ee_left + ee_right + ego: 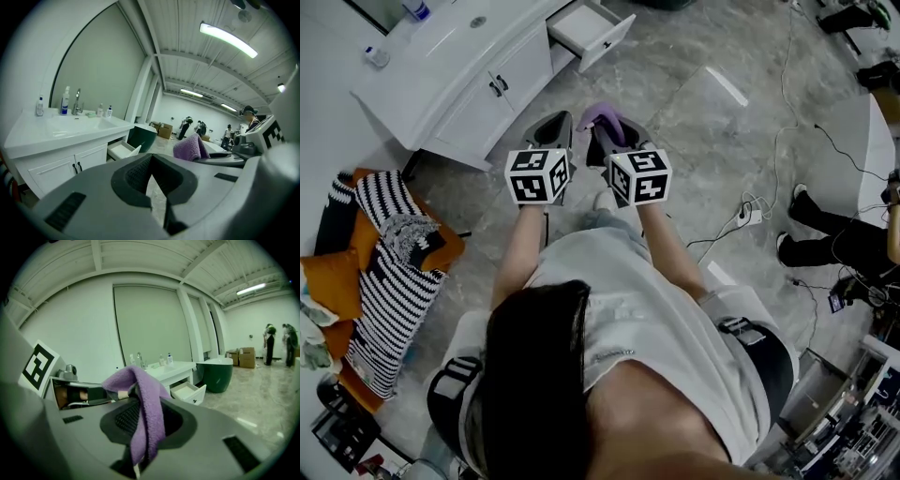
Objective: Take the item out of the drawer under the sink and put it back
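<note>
A purple cloth [602,116] hangs from my right gripper [605,133], which is shut on it at about waist height. In the right gripper view the cloth [146,399] drapes over the pads and down between them. My left gripper [555,120] is beside it on the left, shut and holding nothing, and its tips [151,160] meet over the floor. The white drawer [614,37] stands pulled out at the right end of the sink cabinet [478,84], well ahead of both grippers. Seen from either gripper, the drawer [123,150] [187,391] looks bare inside.
Striped clothes [389,272] lie on an orange seat at the left. Cables and a power strip [750,214] run over the marble floor at the right, near a person's feet [811,234]. A dark green tub [216,373] stands beyond the drawer. Bottles [65,101] sit by the tap.
</note>
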`<state>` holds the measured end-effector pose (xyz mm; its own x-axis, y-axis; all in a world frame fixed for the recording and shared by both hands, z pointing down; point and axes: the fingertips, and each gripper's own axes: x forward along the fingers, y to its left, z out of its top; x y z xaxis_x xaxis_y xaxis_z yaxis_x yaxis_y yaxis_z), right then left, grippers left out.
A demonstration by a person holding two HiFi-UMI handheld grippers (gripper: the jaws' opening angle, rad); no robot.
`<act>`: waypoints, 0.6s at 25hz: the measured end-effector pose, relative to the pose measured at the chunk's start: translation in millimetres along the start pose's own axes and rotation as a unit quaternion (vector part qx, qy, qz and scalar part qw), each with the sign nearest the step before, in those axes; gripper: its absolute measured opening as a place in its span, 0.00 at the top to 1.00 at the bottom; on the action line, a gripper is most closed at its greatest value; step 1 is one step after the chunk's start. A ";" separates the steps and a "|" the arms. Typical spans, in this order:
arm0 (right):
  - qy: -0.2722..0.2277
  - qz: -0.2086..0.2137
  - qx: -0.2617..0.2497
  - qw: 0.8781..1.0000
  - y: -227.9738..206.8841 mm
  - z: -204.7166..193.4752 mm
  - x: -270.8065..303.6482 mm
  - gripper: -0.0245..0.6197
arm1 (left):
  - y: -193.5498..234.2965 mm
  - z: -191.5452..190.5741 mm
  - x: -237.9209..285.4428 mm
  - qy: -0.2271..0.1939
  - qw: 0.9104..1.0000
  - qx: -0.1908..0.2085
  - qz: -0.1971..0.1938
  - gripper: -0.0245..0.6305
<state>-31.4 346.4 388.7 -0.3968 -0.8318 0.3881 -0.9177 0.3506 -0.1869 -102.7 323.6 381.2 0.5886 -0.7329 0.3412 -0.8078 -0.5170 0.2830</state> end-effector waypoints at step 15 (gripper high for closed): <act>0.000 0.031 -0.005 0.999 -70.5 23.3 22.4 0.83 | -22.2 21.1 73.2 -0.010 1.000 -0.004 0.027 0.96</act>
<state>24.9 293.0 389.5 -0.4537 -0.8077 0.3766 -0.8911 0.4064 -0.2019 -42.4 272.1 381.0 0.5426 -0.7688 0.3385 -0.8386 -0.4723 0.2714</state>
